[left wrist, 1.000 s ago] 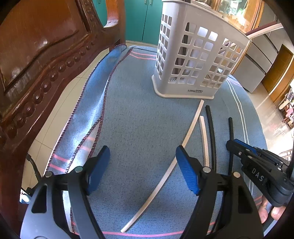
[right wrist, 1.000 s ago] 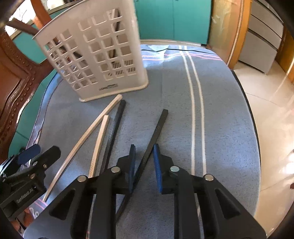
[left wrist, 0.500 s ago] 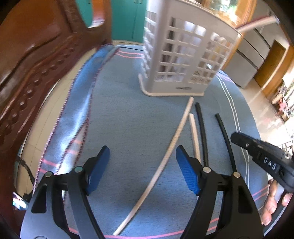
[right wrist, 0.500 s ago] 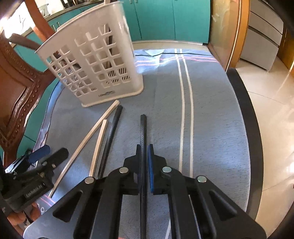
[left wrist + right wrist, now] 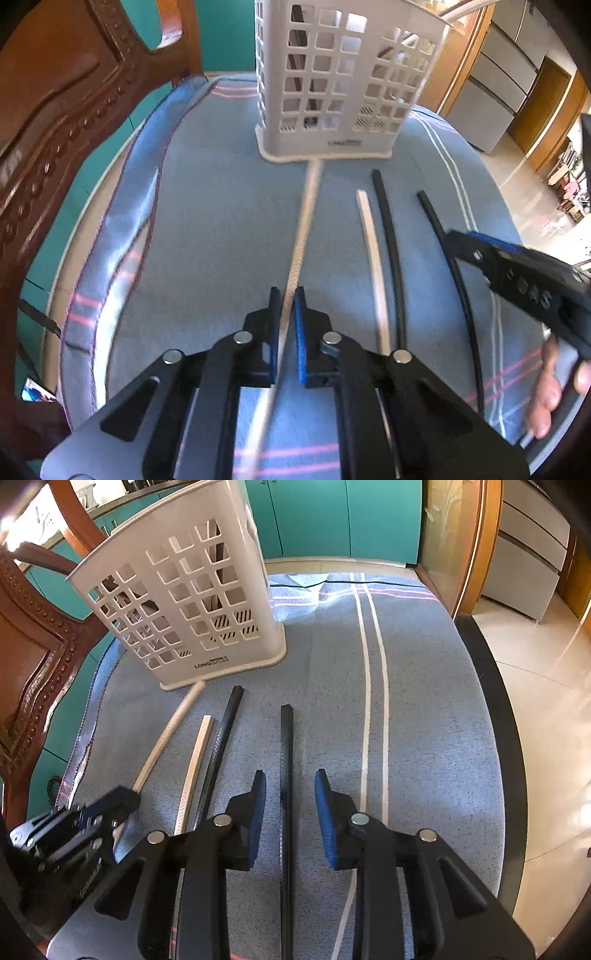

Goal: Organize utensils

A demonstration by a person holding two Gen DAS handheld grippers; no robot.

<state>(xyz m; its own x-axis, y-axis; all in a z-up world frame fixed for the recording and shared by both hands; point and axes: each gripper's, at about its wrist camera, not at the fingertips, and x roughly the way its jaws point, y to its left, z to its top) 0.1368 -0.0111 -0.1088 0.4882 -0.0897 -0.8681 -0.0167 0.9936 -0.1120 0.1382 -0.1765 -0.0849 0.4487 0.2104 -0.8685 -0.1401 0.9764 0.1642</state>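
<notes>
Your left gripper (image 5: 286, 295) had just closed on the pale stick (image 5: 303, 221), apparently lifted toward the basket (image 5: 343, 81); your right gripper (image 5: 290, 786) had reopened wide, black stick (image 5: 286, 746) left on the surface (image 5: 424, 709).

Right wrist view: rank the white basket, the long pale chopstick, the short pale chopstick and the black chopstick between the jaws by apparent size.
1. White basket, largest by far.
2. Black chopstick between the right gripper's open jaws, though nearness to the camera inflates it.
3. Long pale chopstick, partly hidden by the left gripper.
4. Short pale chopstick.
</notes>
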